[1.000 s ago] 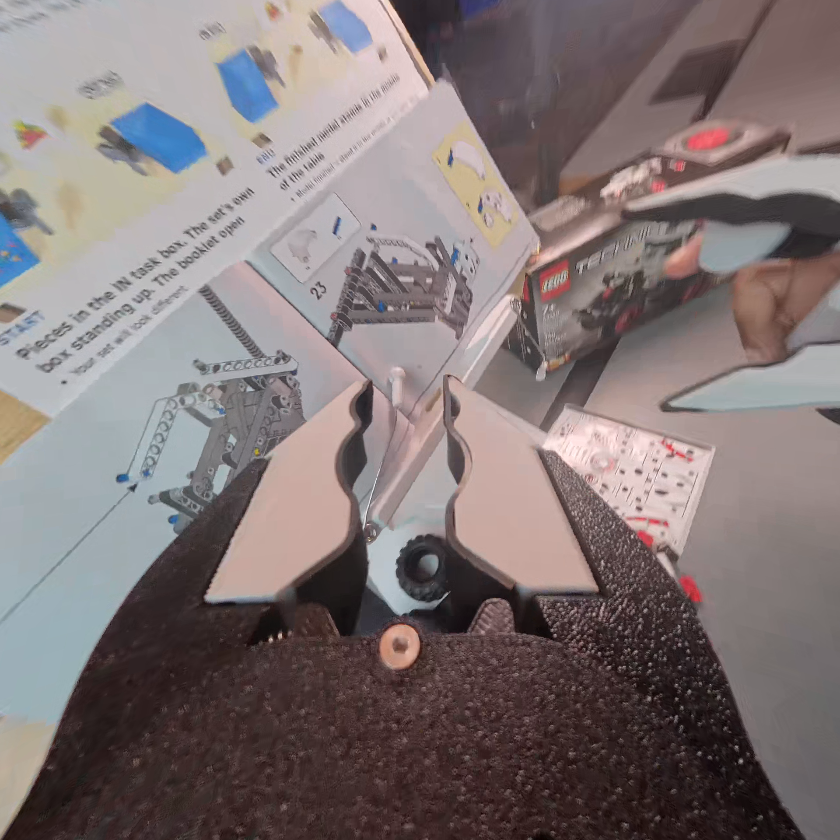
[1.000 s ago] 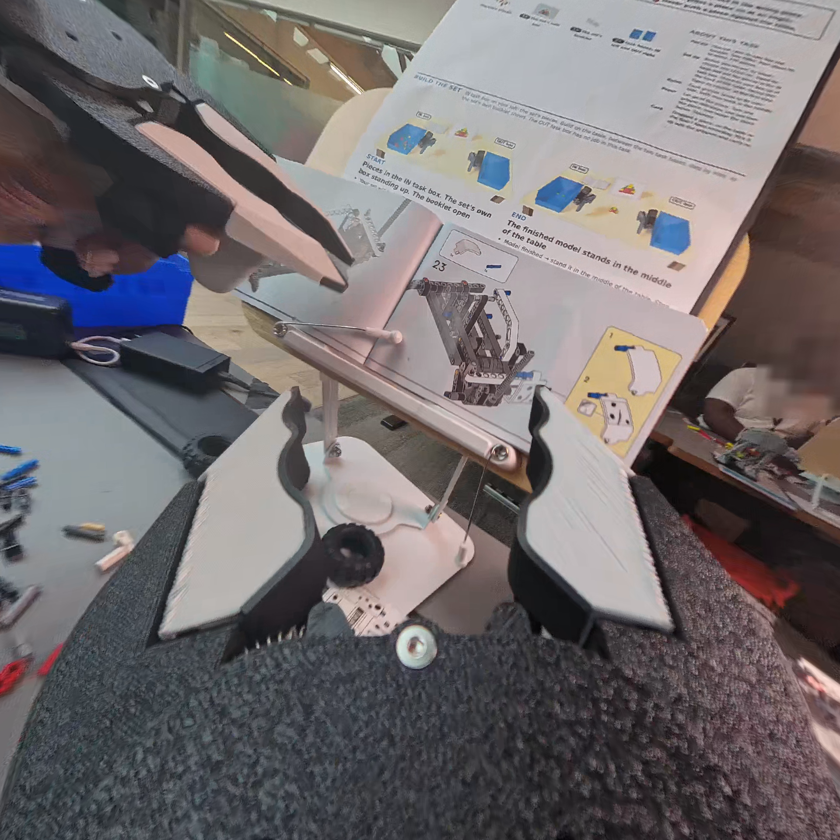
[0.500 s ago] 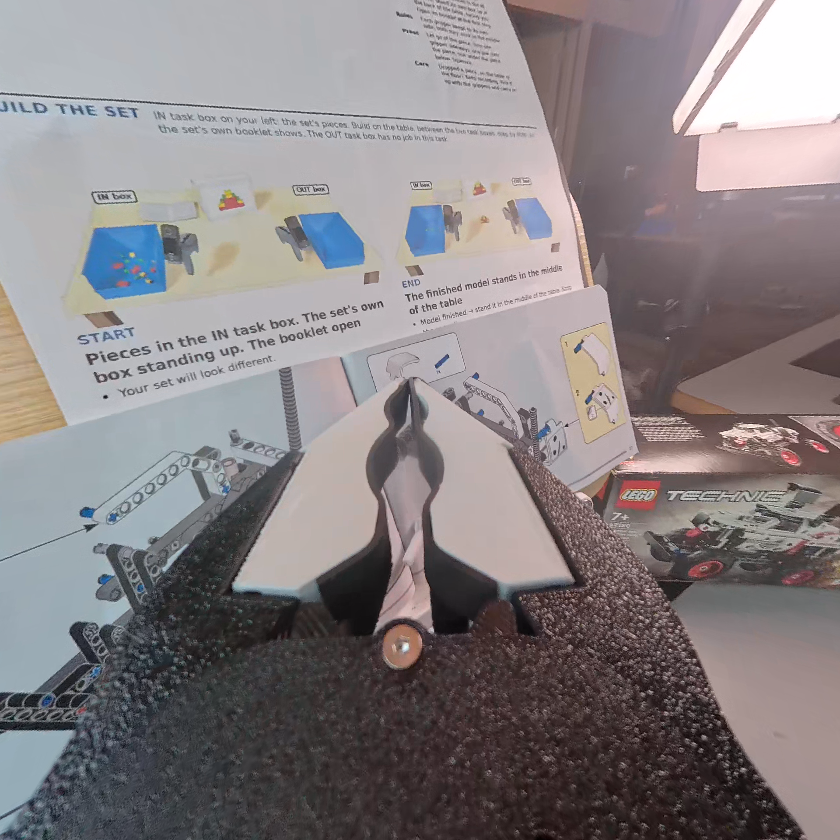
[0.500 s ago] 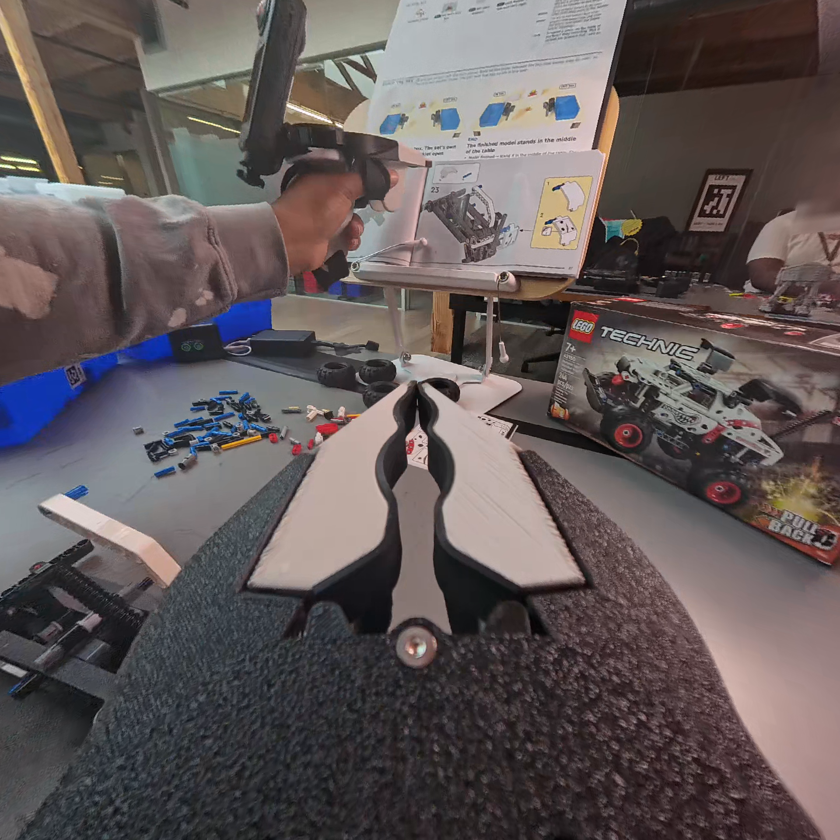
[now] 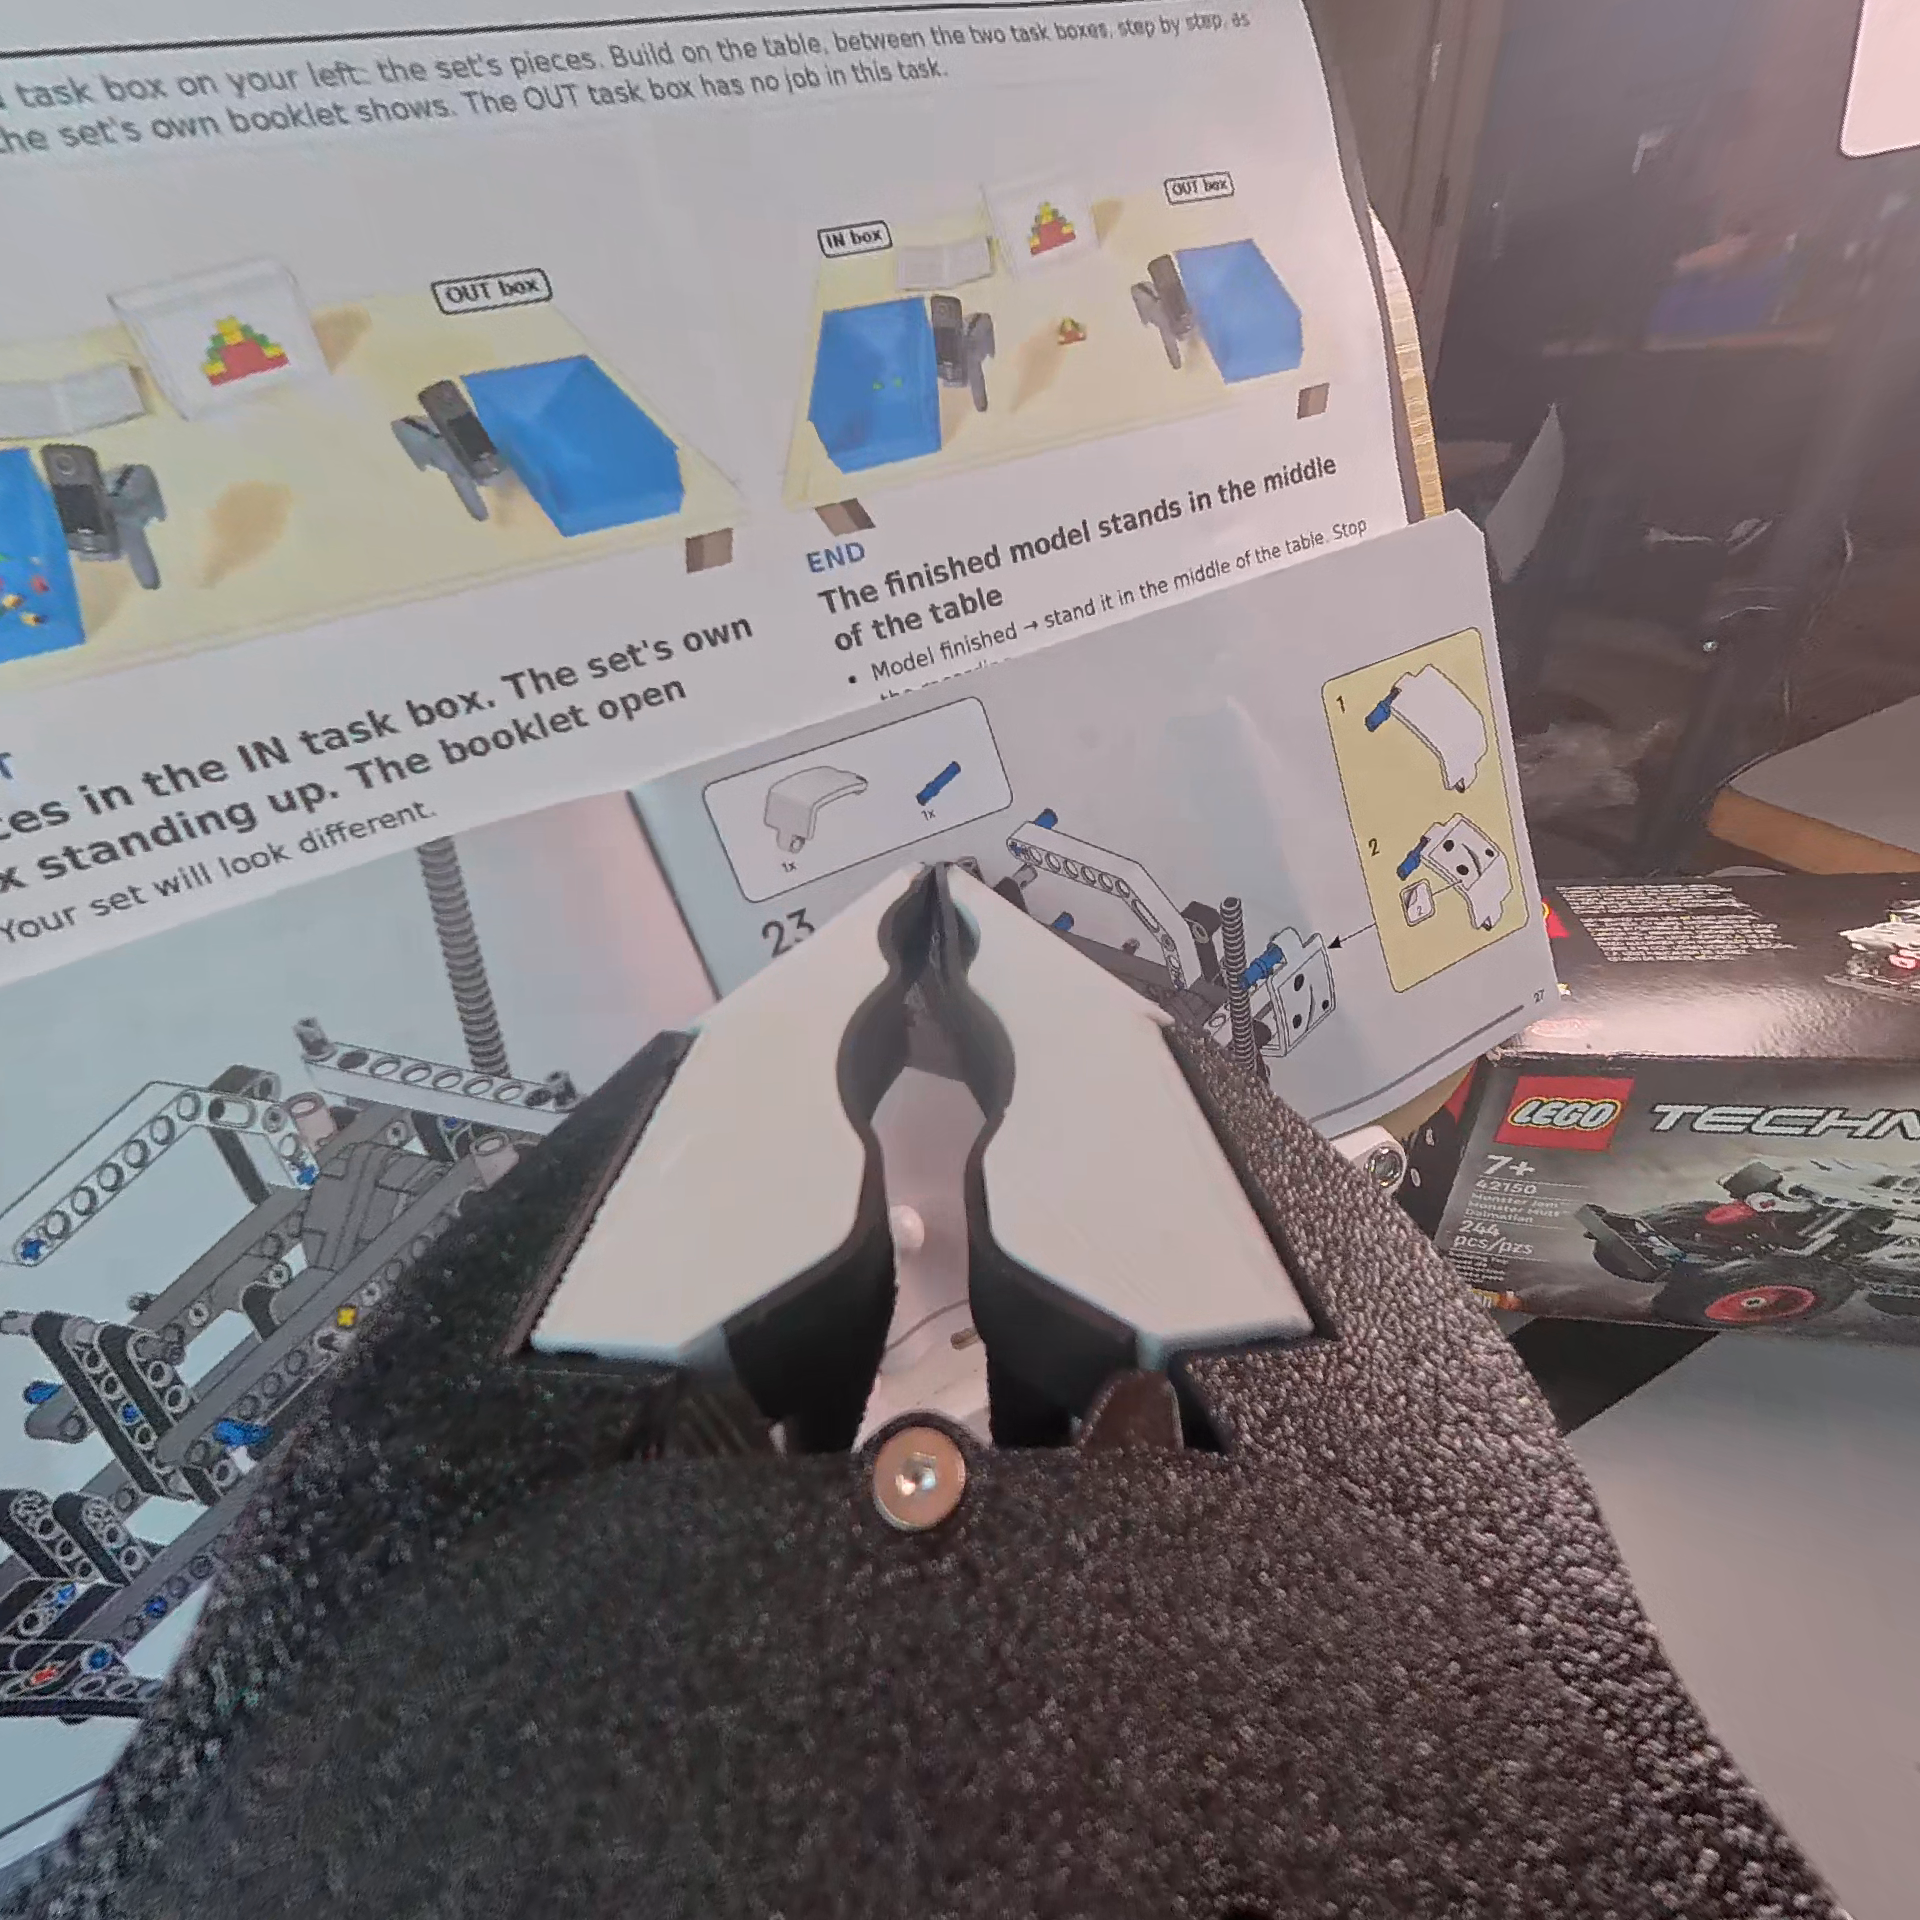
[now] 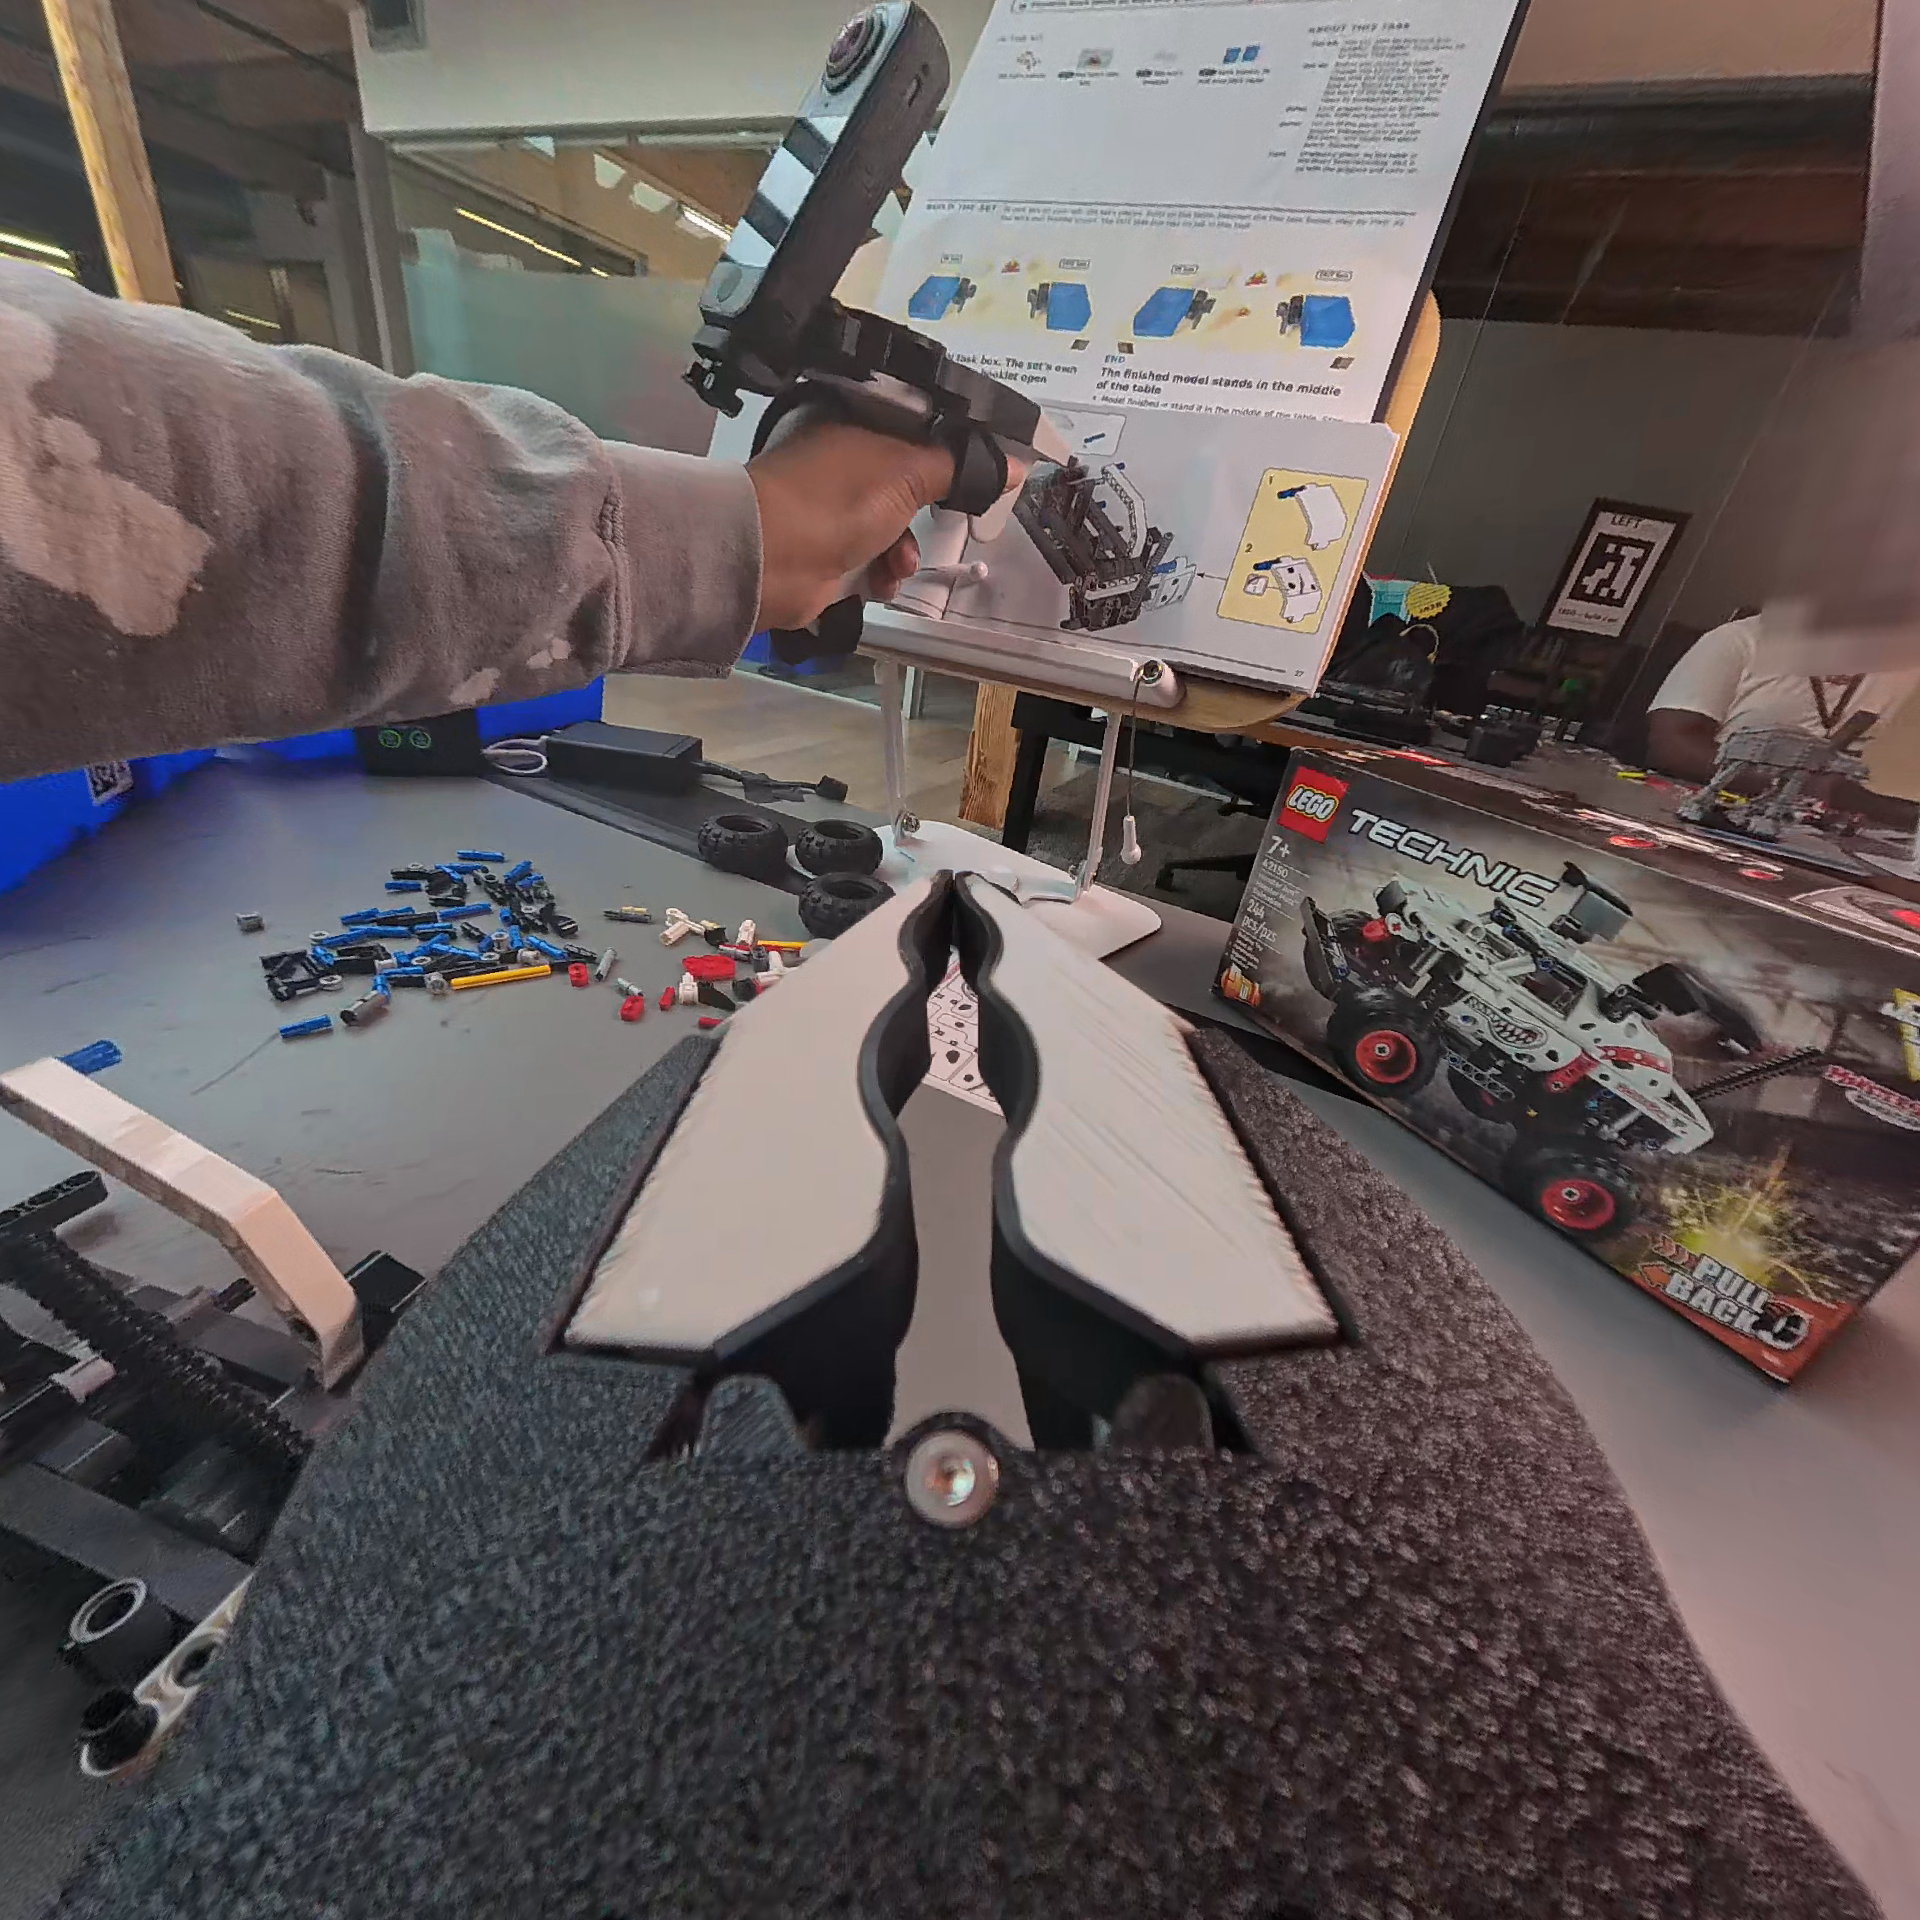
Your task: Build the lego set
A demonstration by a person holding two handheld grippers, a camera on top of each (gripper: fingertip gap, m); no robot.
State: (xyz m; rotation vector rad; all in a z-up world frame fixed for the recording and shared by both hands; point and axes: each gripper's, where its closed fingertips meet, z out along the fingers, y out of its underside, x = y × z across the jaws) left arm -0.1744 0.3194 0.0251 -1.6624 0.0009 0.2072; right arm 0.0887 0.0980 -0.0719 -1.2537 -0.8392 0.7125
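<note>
On the grey table (image 6: pixel 1714 1558), the set's box (image 6: pixel 1558 1039) beside loose pieces (image 6: pixel 457 945); both grippers' jaws closed, empty.

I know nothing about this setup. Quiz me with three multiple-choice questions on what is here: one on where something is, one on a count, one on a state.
1. Where does the open instruction booklet sit?
A. Flat on the table
B. Propped on a white stand
C. Inside the set's box

2. How many loose black tyres lie by the stand's foot in the right wrist view?
A. One
B. Three
C. Six

3. How is the right tool now?
A. Shut, with nothing between its fingers
B. Wide open
C. Shut on a tyre

Answers:
1. B: the booklet leans on the ledge of the stand, raised above the table.
2. B: two tyres lie side by side and a third just in front of them.
3. A: its fingertips meet and only the table shows through the gap behind them.
</note>
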